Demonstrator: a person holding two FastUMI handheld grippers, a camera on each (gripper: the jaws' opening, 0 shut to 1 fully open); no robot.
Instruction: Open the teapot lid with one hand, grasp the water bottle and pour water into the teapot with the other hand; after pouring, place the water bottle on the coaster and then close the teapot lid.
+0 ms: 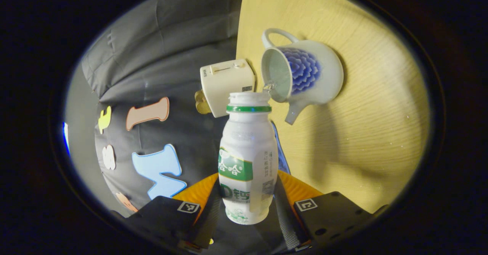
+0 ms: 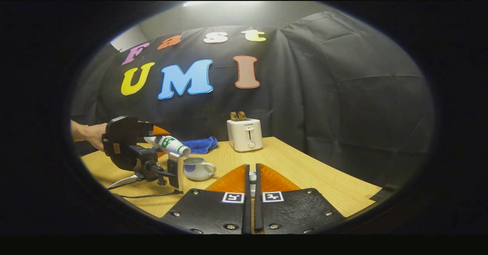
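In the right gripper view, the teapot stands on the counter, the toaster behind it to the right and a cloth behind it. The tilted water bottle hangs above the teapot's left side, mouth over its opening.

I see a white bottle with a green neck ring and green label, a white teapot patterned in blue petals, a cream toaster, a blue cloth, and a pale wood-grain desk.
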